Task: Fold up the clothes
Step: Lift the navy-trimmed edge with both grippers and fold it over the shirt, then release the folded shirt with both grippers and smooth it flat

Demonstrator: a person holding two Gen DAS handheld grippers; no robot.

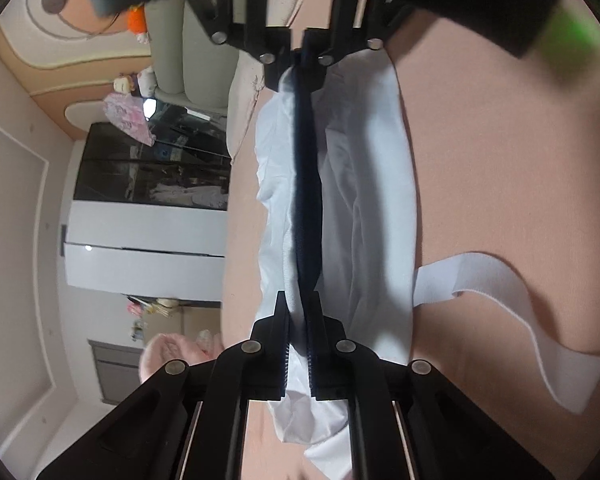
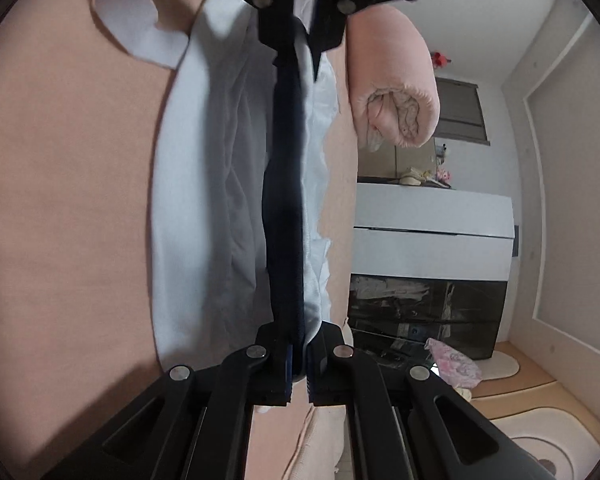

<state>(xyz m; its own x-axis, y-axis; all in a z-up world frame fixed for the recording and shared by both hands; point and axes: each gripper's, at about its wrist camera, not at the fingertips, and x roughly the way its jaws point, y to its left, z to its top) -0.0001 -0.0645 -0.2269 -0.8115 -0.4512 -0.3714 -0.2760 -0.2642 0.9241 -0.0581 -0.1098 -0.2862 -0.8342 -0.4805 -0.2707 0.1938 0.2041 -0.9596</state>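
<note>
A white garment (image 1: 364, 200) with a navy band (image 1: 308, 184) along its edge is stretched between my two grippers above the pink bed sheet (image 1: 500, 160). In the left wrist view my left gripper (image 1: 298, 304) is shut on one end of that edge. The right gripper (image 1: 300, 80) faces it from the far end. In the right wrist view my right gripper (image 2: 296, 332) is shut on the navy band (image 2: 284, 200), and the left gripper (image 2: 300, 52) clamps the opposite end. The white garment (image 2: 204, 200) hangs down onto the sheet. A white strap (image 1: 500, 276) trails off it.
A rolled pink quilt (image 2: 392, 80) lies on the bed beside the garment. Past the bed edge stand a white cabinet (image 2: 432, 236) and a dark glass-fronted unit (image 2: 420, 312). Soft toys (image 1: 134, 84) sit near the grey headboard (image 1: 188, 60).
</note>
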